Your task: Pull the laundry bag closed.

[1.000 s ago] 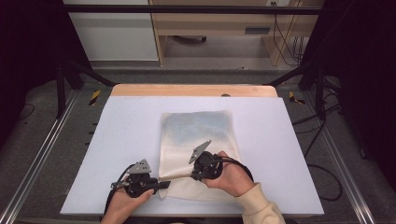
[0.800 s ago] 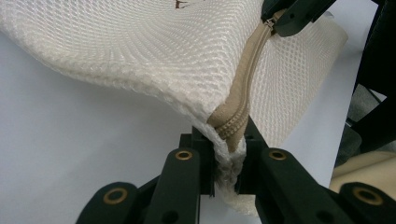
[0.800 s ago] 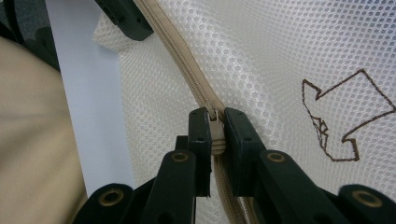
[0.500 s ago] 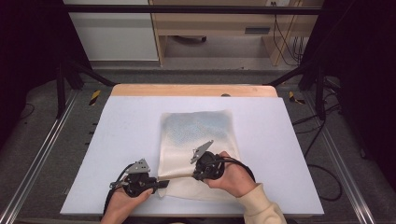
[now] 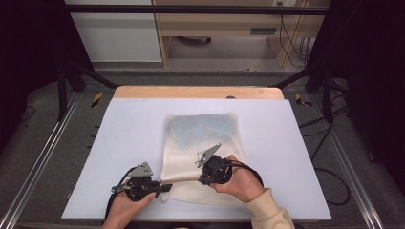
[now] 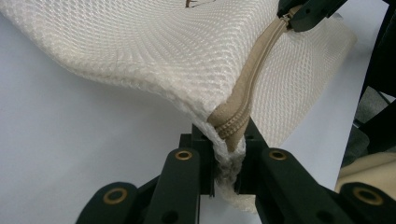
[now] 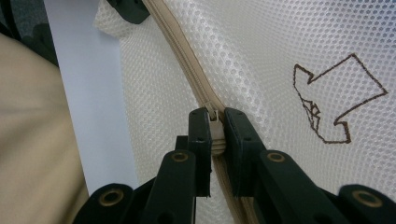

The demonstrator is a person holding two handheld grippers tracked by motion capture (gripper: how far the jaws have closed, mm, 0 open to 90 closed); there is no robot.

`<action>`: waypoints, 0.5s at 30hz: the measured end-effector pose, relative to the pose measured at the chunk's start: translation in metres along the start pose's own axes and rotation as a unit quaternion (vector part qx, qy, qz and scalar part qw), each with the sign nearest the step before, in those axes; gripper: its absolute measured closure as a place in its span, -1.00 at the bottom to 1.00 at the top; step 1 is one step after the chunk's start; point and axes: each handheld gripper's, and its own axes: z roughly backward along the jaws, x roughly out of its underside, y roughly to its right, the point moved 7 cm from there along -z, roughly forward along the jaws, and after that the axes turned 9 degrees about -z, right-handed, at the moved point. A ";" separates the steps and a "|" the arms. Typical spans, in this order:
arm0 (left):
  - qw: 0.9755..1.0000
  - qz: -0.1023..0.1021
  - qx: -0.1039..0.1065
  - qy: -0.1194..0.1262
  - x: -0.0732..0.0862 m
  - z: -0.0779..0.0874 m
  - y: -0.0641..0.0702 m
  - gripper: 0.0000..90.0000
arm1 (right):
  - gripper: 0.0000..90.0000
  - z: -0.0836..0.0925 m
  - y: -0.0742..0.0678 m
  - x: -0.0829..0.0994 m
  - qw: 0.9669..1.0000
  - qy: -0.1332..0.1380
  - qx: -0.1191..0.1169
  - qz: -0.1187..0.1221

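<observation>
Left claw (image 6: pixel 224 163): your jaws are clamped on the bag (image 5: pixel 200 143) at its corner, right where the zip (image 6: pixel 247 93) ends. In the left gripper view the mesh bunches between the pads and the zip tape runs up and away from them toward the other claw. Risk here: the bite is small, on mesh and tape end only. If the other hand pulls harder than you hold, the corner likely slips out and the zip slackens. Pull too hard back and the thin mesh could tear at the seam.

From above, the bag lies flat on the table (image 5: pixel 119 143), stretching away from both claws, its near edge between them. The long axis runs away from you toward the far edge; the zip runs crosswise along the near edge, from left claw to right.

Right claw (image 7: pixel 217 135): jaws pinched on the slider (image 7: pixel 215 126), which sits dead between the tips, zip tape leading off ahead toward the left claw. An arrow mark (image 7: pixel 336 102) is printed on the mesh just to the right of the jaws. Risk: the slider is a small hard tab, so a pull off the zip's line probably pops it out of the pads or jams mesh into the teeth. Keep the pull along the tape and the zip taut.
</observation>
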 end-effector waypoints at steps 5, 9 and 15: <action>1.000 0.000 -0.003 -0.001 0.000 0.001 -0.001 0.81 | 0.82 0.001 0.002 0.003 1.000 -0.001 0.000 0.000; 1.000 -0.001 -0.004 0.000 0.000 0.001 -0.001 0.81 | 0.82 0.002 0.002 0.003 1.000 0.001 0.001 -0.002; 1.000 -0.002 -0.009 -0.003 0.000 0.002 -0.003 0.81 | 0.82 0.004 0.004 0.005 1.000 0.000 0.005 -0.004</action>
